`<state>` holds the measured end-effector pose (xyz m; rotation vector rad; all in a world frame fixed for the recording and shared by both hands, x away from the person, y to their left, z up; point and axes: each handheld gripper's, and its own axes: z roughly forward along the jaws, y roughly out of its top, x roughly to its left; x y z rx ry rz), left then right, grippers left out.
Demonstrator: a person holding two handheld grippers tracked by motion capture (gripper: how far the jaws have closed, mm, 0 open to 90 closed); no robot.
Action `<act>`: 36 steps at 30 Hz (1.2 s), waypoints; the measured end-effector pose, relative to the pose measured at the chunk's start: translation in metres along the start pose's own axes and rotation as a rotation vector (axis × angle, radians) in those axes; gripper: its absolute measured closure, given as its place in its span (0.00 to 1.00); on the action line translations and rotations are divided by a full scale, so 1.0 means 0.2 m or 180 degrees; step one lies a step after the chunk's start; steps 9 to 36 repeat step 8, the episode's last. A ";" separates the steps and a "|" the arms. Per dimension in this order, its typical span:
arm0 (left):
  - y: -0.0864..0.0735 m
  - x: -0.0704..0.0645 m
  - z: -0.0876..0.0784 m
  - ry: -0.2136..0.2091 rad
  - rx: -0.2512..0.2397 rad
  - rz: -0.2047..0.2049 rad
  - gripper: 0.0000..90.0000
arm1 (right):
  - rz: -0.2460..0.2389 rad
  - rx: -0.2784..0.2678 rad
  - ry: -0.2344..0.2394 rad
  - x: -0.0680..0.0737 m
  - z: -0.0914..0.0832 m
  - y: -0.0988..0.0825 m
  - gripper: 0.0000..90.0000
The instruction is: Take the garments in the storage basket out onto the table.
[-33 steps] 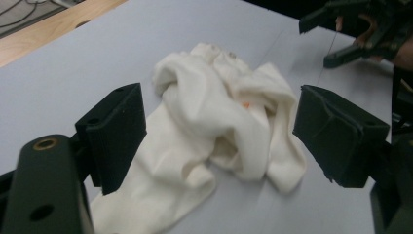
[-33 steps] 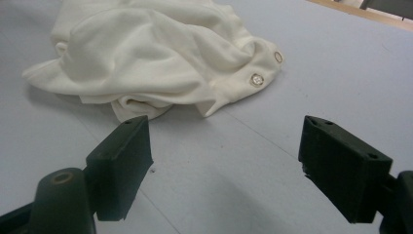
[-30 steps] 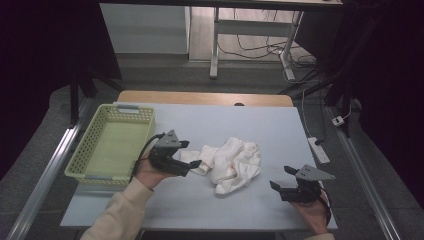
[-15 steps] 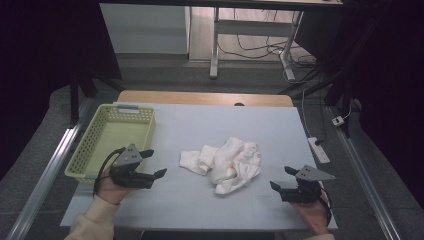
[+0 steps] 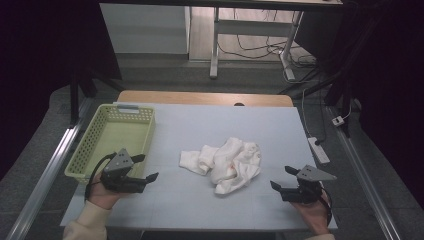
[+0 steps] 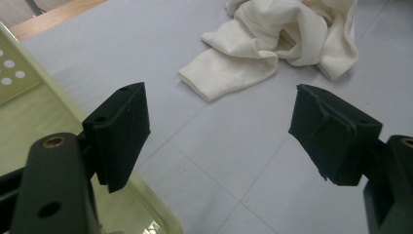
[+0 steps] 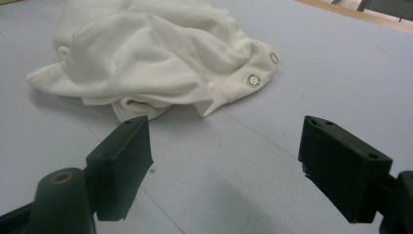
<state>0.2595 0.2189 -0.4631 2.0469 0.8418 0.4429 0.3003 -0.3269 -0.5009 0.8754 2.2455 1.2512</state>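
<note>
A crumpled white garment (image 5: 227, 163) lies mid-desk (image 5: 200, 125). The left gripper (image 5: 148, 168), released and empty, sits beside a green basket (image 5: 92, 142); the right gripper (image 5: 281, 178), also released, rests near the garment.

Left gripper (image 5: 147, 167) held low, jaws spread wide, nothing between them. Right gripper (image 5: 281, 178) likewise agape and empty, apparently resting level; hands well apart.

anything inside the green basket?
The green basket looks empty: its floor shows bare in the high view. The near corner is covered by the left tool and its hand, so that part can't be checked. The white garment lies outside, on the table.
</note>
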 end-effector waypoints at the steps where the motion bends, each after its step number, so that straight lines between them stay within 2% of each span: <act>1: 0.00 0.00 0.00 0.0001 -0.0003 -0.0010 0.24 | -0.0007 0.0004 0.0000 0.00 0.00 0.00 0.22; 7: 0.00 0.00 0.00 -0.0007 -0.0014 -0.0064 0.24 | -0.0022 0.0000 0.0003 0.01 0.00 0.00 0.22; 36: 0.00 0.00 0.01 -0.0014 -0.0013 -0.0059 0.24 | -0.0027 0.0009 0.0003 0.01 0.00 0.00 0.22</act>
